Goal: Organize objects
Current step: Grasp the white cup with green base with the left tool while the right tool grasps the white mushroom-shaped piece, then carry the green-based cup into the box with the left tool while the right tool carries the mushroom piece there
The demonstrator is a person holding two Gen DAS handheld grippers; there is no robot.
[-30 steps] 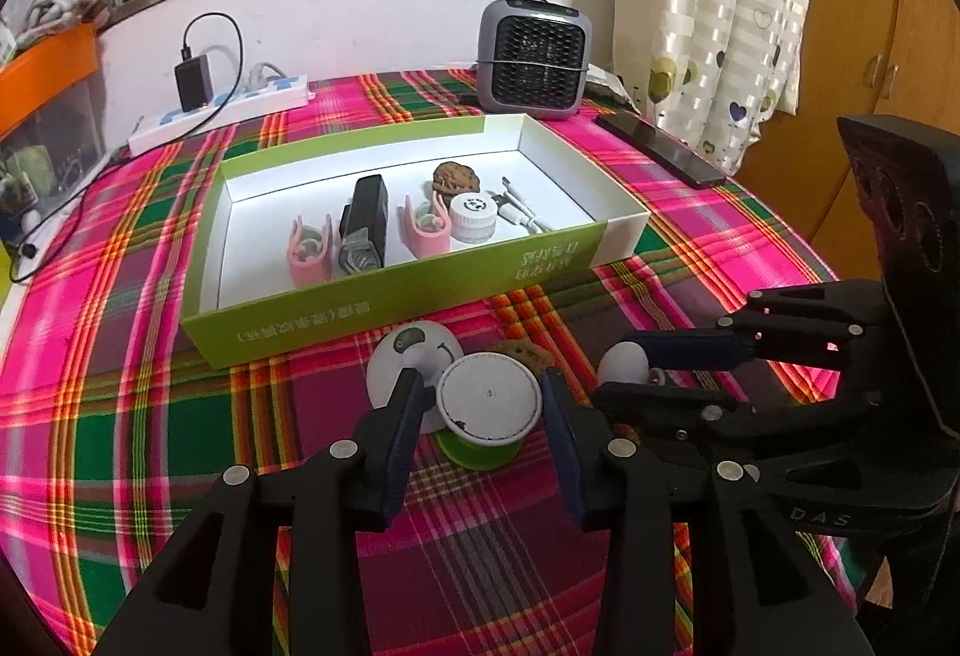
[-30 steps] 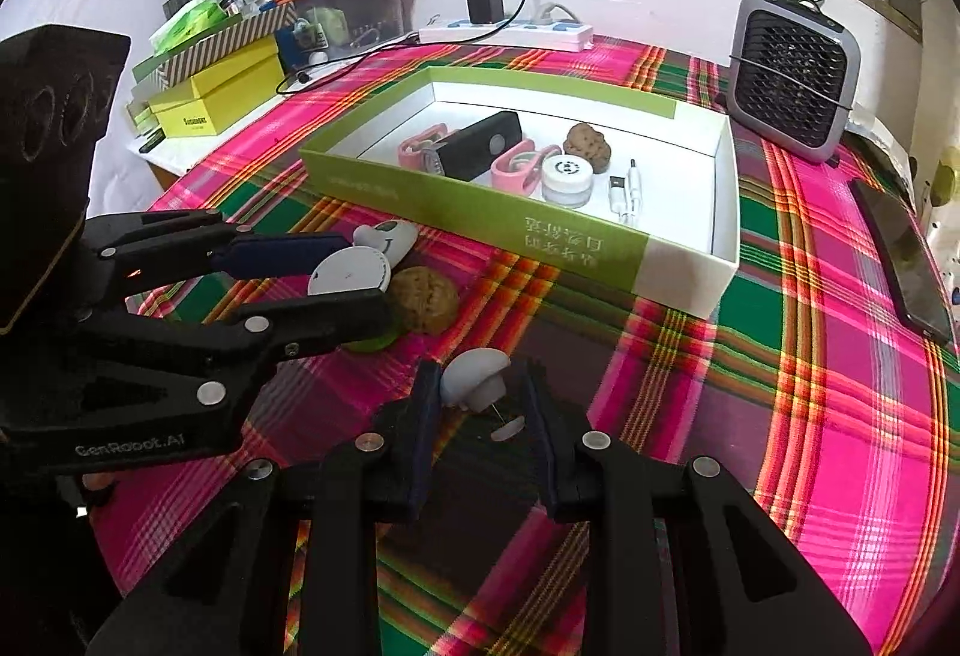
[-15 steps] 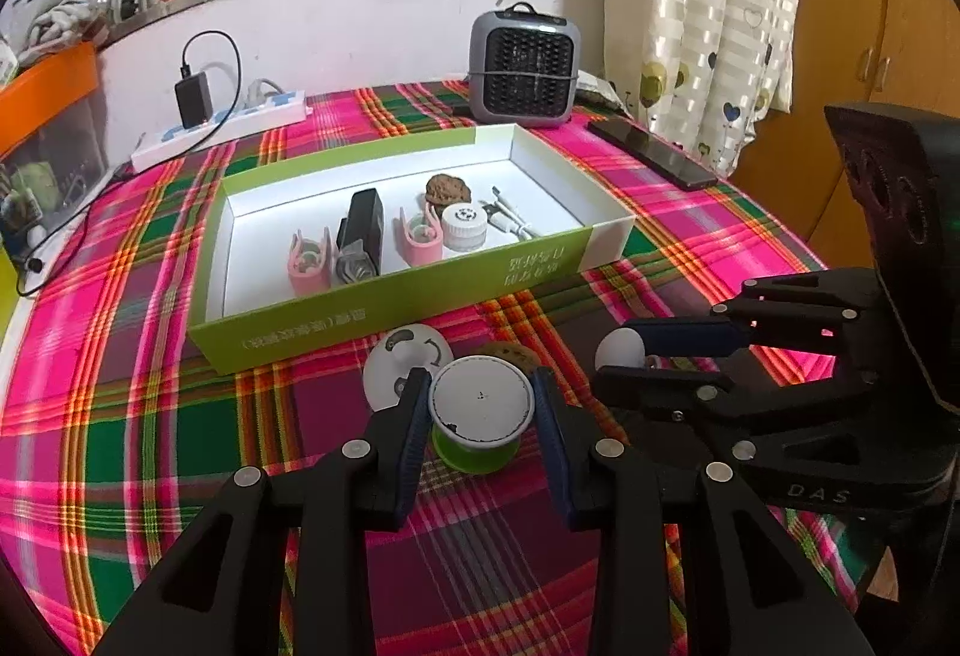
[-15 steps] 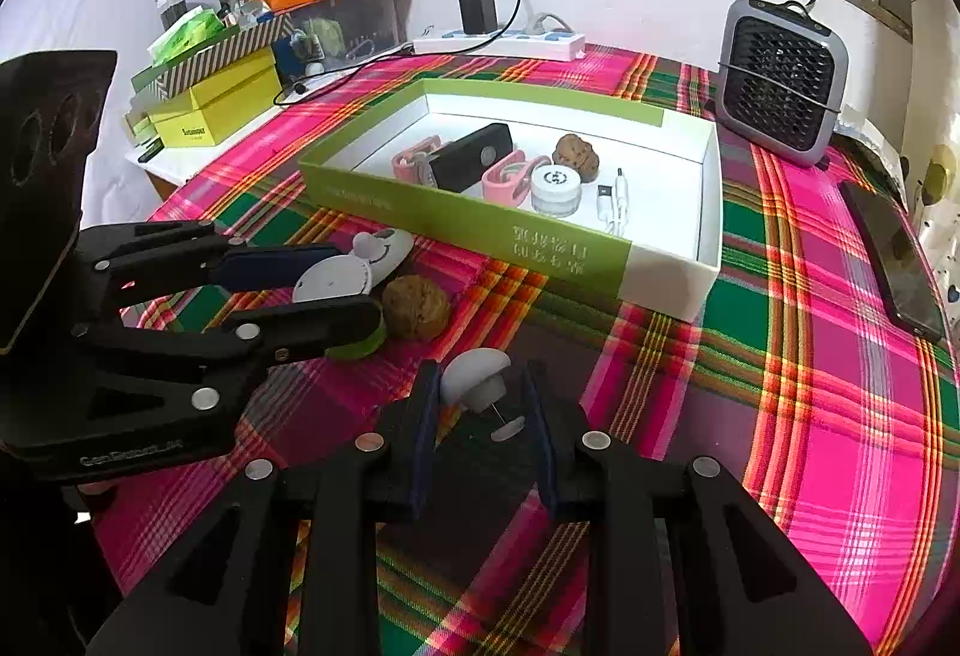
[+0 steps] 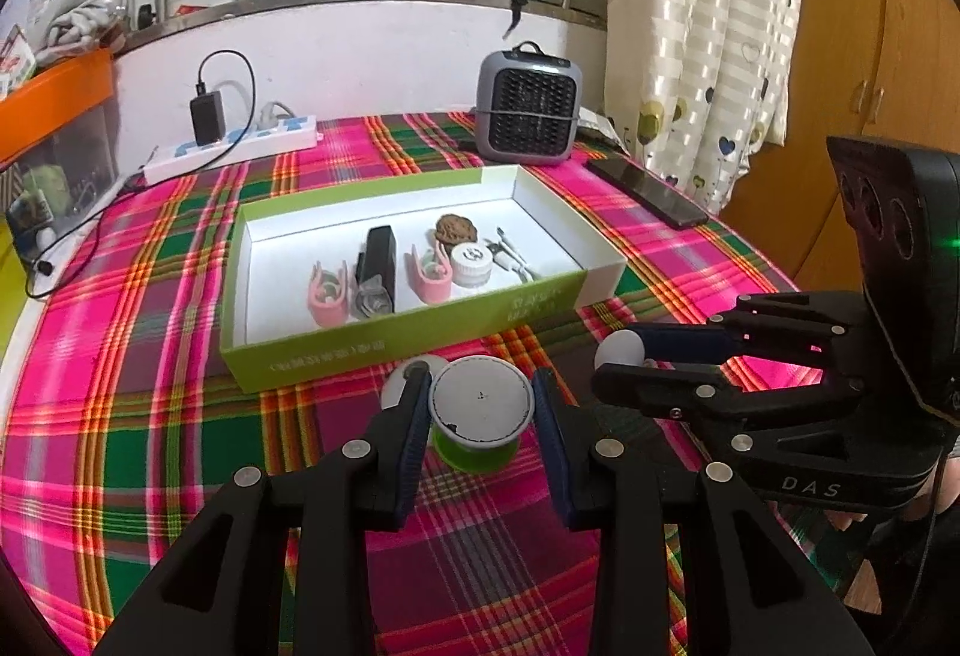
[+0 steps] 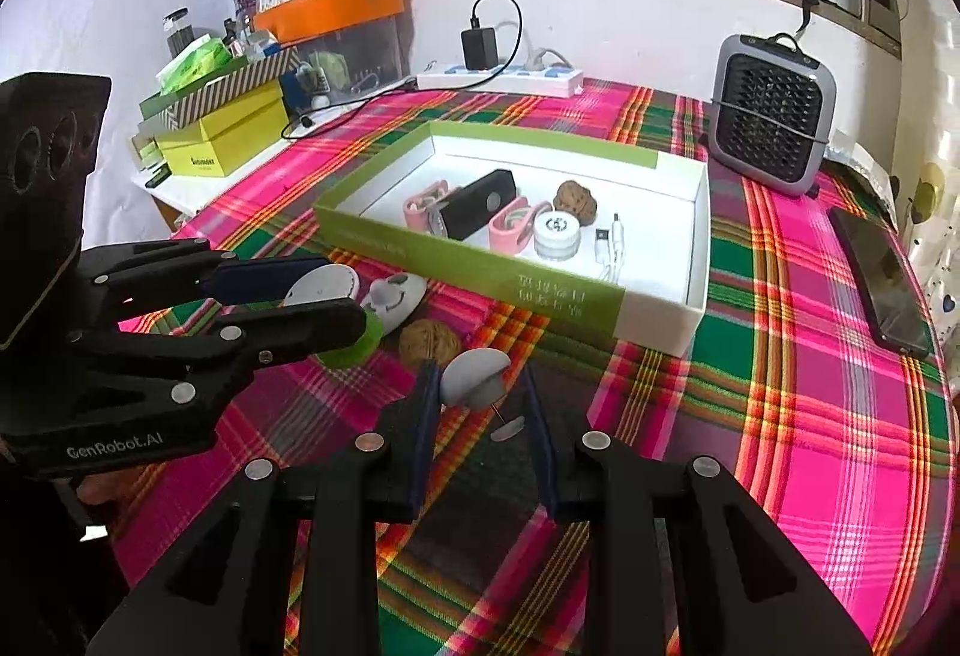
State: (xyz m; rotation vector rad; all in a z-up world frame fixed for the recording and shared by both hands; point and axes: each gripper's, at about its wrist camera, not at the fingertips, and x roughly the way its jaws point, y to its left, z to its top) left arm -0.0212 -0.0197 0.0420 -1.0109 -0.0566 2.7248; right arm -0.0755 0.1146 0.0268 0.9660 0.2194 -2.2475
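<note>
My left gripper (image 5: 482,407) is shut on a green jar with a white lid (image 5: 482,405) and holds it above the plaid cloth; it also shows in the right wrist view (image 6: 336,314). My right gripper (image 6: 477,392) is shut on a white mushroom-shaped piece (image 6: 474,377), also seen in the left wrist view (image 5: 620,348). Both are in front of the green-and-white tray (image 5: 414,338) holding pink clips, a black device, a walnut, a small white jar and a cable. A white round gadget (image 6: 393,299) and a walnut (image 6: 429,344) lie on the cloth.
A grey fan heater (image 5: 528,104) stands behind the tray. A black phone (image 5: 645,191) lies at the right. A power strip with charger (image 5: 234,149) lies at the back left. Boxes and an orange-lidded bin (image 6: 336,32) stand on the left side.
My left gripper has closed on the green jar and lifted it off the cloth. My right gripper has risen with the white mushroom-shaped piece. Both views sit higher.
</note>
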